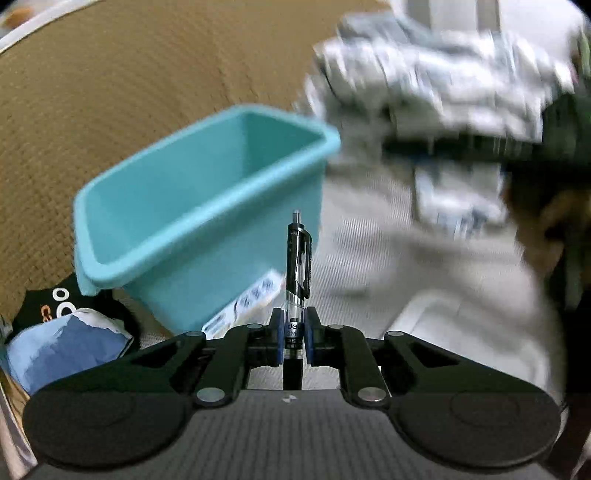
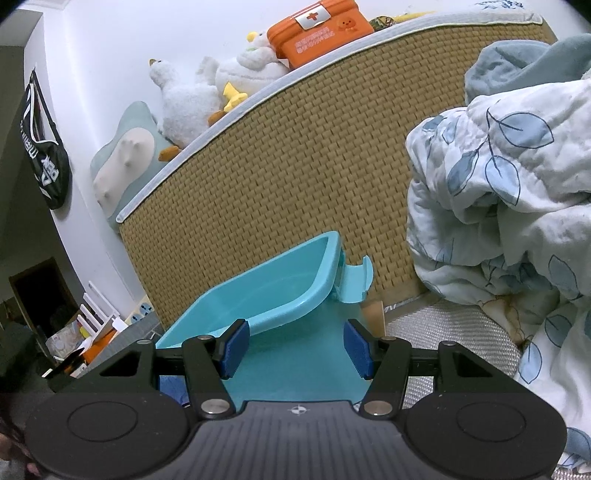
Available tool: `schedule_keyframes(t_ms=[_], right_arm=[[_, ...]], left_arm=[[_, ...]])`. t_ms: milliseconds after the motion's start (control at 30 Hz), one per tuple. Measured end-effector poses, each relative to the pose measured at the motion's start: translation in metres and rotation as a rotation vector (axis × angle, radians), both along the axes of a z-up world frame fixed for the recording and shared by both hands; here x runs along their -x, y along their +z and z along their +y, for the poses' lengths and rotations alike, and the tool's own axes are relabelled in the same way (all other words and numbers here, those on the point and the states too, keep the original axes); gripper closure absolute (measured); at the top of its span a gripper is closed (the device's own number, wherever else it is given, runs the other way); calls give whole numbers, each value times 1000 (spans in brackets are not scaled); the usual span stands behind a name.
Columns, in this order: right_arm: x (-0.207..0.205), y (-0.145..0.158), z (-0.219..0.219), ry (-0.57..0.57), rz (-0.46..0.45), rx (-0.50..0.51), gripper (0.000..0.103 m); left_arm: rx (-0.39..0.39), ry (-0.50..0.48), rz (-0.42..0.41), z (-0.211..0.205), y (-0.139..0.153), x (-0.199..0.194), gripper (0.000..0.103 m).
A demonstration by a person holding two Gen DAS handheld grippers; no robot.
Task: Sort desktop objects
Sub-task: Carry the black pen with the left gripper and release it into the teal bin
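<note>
A black click pen stands upright between the blue pads of my left gripper, which is shut on its clear lower barrel. Just behind and to the left of the pen, a teal plastic bin sits tilted with its open mouth showing and nothing visible inside. In the right wrist view the same teal bin fills the gap between the pads of my right gripper, which hold its near end. A small handle tab sticks out at the bin's far end.
A woven straw mat lies behind the bin. A leaf-print quilt is heaped at the right. Plush toys and an orange first-aid box sit along the far edge. A blue cloth and a printed white packet lie under the bin.
</note>
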State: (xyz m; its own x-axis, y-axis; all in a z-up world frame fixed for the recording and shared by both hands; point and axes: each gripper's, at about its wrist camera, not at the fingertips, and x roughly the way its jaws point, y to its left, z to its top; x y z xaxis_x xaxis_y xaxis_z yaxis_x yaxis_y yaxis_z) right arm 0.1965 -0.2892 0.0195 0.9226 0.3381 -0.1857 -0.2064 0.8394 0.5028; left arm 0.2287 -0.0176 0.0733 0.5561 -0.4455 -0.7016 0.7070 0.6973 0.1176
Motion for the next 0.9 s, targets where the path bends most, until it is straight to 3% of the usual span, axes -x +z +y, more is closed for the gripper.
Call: schedule_keyframes(t_ms=[200,233,333,433,733,900], right_arm=[[0,0,0,1,1,4,42],[0,0,0,3,2,5,42],[0,-1,1,6,4,10,42],[1,-2,3,8,5,19,42],[-1,-3,3,14,11,18,42],[-3,-3,4,15,14,17,42]], left_arm=[[233,154,-77,23,36,0,90],[266,206,-127,25,42,0,90],[312,315,-218,25,51,-6,90],[336,403,-254,22,57,-21,90],[516,592,-202,18,57,-67,90],[531,674,-180,14,49,-93,90]])
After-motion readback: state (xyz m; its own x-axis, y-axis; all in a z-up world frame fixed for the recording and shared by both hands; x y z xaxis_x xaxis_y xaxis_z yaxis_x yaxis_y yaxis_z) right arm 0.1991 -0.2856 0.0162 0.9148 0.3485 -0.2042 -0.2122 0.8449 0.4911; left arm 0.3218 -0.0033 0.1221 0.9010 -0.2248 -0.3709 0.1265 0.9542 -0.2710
